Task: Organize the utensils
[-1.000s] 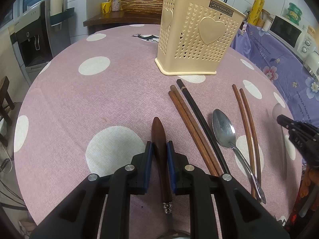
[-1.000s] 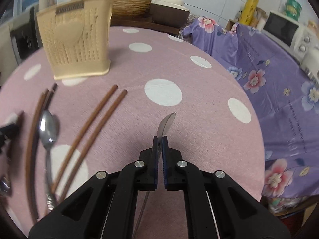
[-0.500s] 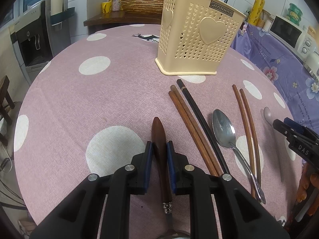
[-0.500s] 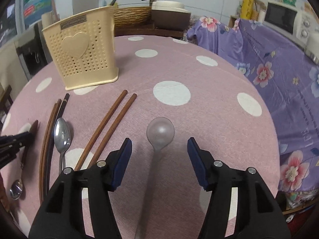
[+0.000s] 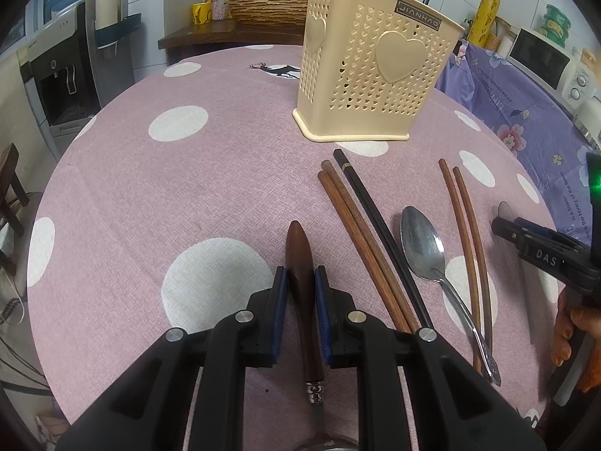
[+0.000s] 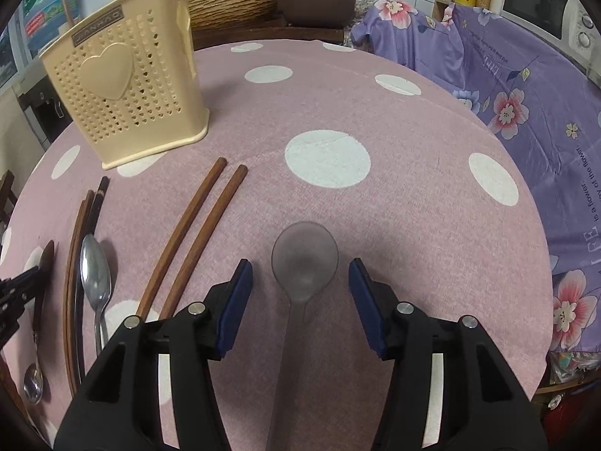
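My left gripper (image 5: 301,282) is shut on the dark wooden handle of a spoon (image 5: 296,240) lying on the pink dotted tablecloth (image 5: 188,195). My right gripper (image 6: 300,282) is open, its jaws closing slightly. A translucent grey spoon (image 6: 305,251) lies flat on the cloth between its blue pads, which do not touch it. A cream perforated utensil holder (image 5: 375,75) (image 6: 127,90) stands upright at the far side. Between the grippers lie a steel spoon (image 5: 422,240) (image 6: 95,267), two thin brown chopsticks (image 6: 195,240), and two brown chopsticks (image 5: 360,251) beside one black chopstick (image 5: 379,225).
A purple flowered cloth (image 6: 526,86) covers furniture to the right of the table. A microwave (image 5: 544,60) stands behind it. A water dispenser (image 5: 64,75) is off the table's left edge, and a woven basket (image 5: 263,7) sits on a dark shelf behind the holder.
The right gripper, shut on the translucent spoon held on edge a second ago, has opened, and the spoon now lies flat on the cloth. The left gripper has not moved.
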A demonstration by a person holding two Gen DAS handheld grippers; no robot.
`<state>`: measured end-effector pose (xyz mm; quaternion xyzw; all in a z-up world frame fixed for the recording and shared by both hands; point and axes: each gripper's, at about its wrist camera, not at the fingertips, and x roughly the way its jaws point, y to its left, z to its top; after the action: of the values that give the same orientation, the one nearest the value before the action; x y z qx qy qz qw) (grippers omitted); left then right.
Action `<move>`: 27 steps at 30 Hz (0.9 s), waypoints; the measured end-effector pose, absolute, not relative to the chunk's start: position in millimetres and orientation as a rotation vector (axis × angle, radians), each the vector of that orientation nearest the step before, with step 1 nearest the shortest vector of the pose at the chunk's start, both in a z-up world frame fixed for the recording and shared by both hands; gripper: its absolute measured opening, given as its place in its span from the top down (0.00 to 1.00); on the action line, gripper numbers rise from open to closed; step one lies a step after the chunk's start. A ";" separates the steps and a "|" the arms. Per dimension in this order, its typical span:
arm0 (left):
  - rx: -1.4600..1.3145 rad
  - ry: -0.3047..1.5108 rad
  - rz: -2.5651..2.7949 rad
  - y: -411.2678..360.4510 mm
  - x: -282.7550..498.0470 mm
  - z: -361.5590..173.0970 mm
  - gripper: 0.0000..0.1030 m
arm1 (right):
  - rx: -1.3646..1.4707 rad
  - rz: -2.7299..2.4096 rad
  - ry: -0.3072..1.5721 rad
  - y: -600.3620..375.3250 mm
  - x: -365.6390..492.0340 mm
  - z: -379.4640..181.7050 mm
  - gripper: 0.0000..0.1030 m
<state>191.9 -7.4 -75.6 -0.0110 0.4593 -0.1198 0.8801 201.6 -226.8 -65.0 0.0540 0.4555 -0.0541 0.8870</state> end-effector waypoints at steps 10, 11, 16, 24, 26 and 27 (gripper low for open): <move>-0.030 0.971 -0.237 -9.3 198.1 -75.3 0.84 | 0.108 -0.122 0.943 -227.3 206.8 -64.2 0.64; -0.031 0.974 -0.236 -9.3 199.1 -75.3 0.84 | 0.110 -0.120 0.942 -227.7 206.7 -64.3 0.64; -0.031 0.976 -0.240 -12.2 200.8 -74.9 0.76 | 0.111 -0.116 0.941 -228.3 205.9 -64.0 0.64; 0.033 0.968 -0.213 -22.0 204.7 -76.1 0.77 | 0.108 -0.120 0.940 -227.8 205.5 -64.2 0.64; 0.064 0.962 -0.193 -24.7 205.1 -76.4 0.84 | 0.105 -0.124 0.937 -227.0 205.3 -64.2 0.64; 0.065 0.960 -0.195 -24.9 205.5 -76.5 0.84 | 0.108 -0.124 0.936 -226.8 205.1 -64.1 0.64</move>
<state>205.5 -24.9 -76.5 0.0313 0.4610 -0.0934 0.8819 205.1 -226.8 -64.1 0.0518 0.4505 -0.0599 0.8893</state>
